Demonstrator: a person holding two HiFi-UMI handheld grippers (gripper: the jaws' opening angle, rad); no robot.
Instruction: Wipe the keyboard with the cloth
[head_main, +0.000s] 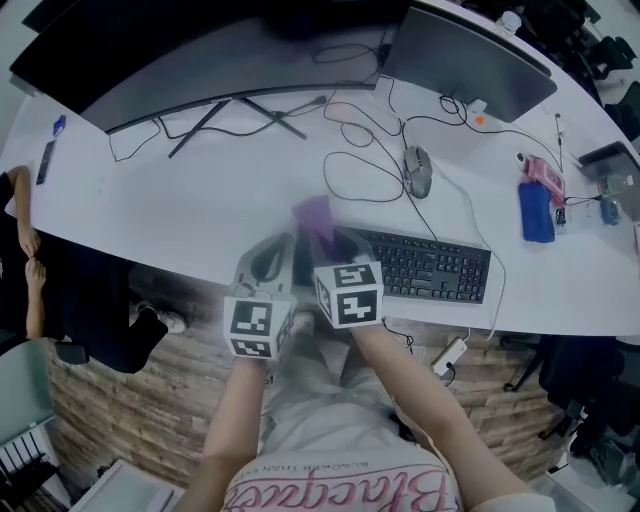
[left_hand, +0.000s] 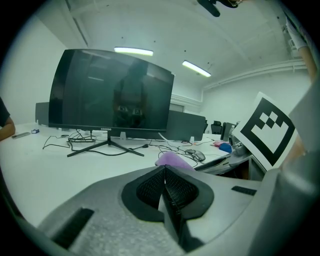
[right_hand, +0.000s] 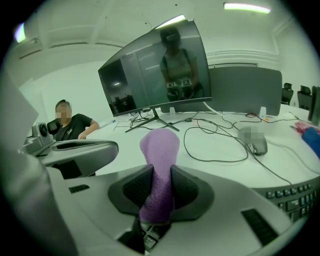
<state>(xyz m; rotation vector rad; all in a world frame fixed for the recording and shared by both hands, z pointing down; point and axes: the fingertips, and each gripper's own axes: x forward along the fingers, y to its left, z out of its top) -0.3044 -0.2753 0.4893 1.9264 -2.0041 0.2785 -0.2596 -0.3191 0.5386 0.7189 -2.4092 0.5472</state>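
A black keyboard (head_main: 430, 266) lies near the front edge of the white desk (head_main: 170, 205), right of both grippers; its keys (right_hand: 295, 196) show at the right gripper view's lower right. My right gripper (head_main: 322, 238) is shut on a purple cloth (right_hand: 159, 170), which sticks up beyond the jaws and shows as a purple patch (head_main: 314, 217) in the head view. My left gripper (head_main: 268, 262) hangs just left of it at the desk edge, jaws pressed together with nothing between them. The cloth's tip (left_hand: 173, 160) peeks over the left gripper's jaws.
A wide curved monitor (head_main: 200, 50) and a second monitor (head_main: 470, 55) stand at the back. A mouse (head_main: 418, 170) and loose cables (head_main: 365, 135) lie behind the keyboard. A blue item (head_main: 536, 211) and a pink one (head_main: 546, 176) sit far right. A seated person (right_hand: 70, 125) is at left.
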